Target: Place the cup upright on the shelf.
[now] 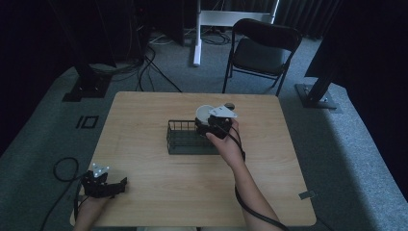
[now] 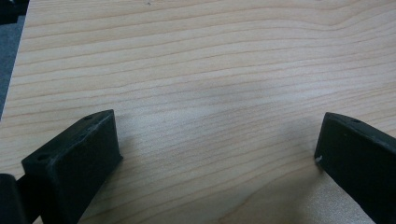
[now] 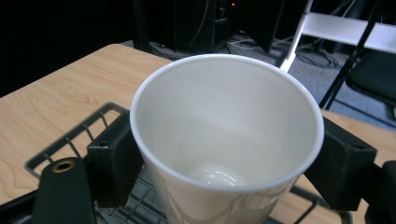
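While my right gripper (image 1: 213,121) clamps both jaws against the sides of a white paper cup (image 3: 226,140), I hold that cup upright over the far right end of the black wire basket (image 1: 185,139) near the middle of the wooden table (image 1: 159,187). My left gripper (image 2: 217,154) sits low over bare wood by the near left corner, jaws wide apart and gripping nothing.

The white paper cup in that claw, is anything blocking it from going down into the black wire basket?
Nothing visible does. The right claw grips the white paper cup upright over the black wire basket, whose open top looks empty beneath the cup. The left claw rests far off at the table's near-left corner.
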### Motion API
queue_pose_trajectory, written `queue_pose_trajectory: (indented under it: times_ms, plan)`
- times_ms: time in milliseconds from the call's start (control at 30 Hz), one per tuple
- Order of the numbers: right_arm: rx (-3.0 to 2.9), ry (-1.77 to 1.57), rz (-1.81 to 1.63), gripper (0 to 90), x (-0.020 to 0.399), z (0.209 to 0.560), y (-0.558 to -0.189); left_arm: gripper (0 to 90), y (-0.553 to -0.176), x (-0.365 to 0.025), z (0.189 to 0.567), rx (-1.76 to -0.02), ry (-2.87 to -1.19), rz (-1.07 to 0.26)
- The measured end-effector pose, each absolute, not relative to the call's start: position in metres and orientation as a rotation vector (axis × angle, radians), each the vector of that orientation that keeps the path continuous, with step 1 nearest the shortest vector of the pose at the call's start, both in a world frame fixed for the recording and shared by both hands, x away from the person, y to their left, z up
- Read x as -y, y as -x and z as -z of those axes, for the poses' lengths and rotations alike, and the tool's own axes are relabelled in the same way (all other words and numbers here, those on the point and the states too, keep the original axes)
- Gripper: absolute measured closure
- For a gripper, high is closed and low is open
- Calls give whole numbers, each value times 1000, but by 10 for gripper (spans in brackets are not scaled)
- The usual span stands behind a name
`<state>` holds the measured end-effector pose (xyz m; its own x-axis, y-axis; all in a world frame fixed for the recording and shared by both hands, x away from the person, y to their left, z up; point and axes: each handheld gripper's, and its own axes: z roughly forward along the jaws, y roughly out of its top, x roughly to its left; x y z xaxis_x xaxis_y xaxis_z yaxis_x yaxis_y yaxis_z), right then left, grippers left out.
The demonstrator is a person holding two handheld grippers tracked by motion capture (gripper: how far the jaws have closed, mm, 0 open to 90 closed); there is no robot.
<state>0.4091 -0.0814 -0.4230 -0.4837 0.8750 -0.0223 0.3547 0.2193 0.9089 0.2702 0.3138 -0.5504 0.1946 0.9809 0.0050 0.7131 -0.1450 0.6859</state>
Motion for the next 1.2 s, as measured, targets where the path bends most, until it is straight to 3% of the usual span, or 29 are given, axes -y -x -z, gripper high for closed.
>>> queue_pose_trajectory:
  times_ms: [333,1000,1200]
  plan:
    - [-1974,-1195,-1206,206,86,448,-414,1,-270,-314,550,-1577,-1924,-632]
    - [-1979,-1185,-1191,199,85,462,-410,1,-270,-314,550,-1577,-1924,-632]
    - [-1999,-1185,-1246,125,86,459,-409,1,-270,-314,550,-1577,-1924,-632]
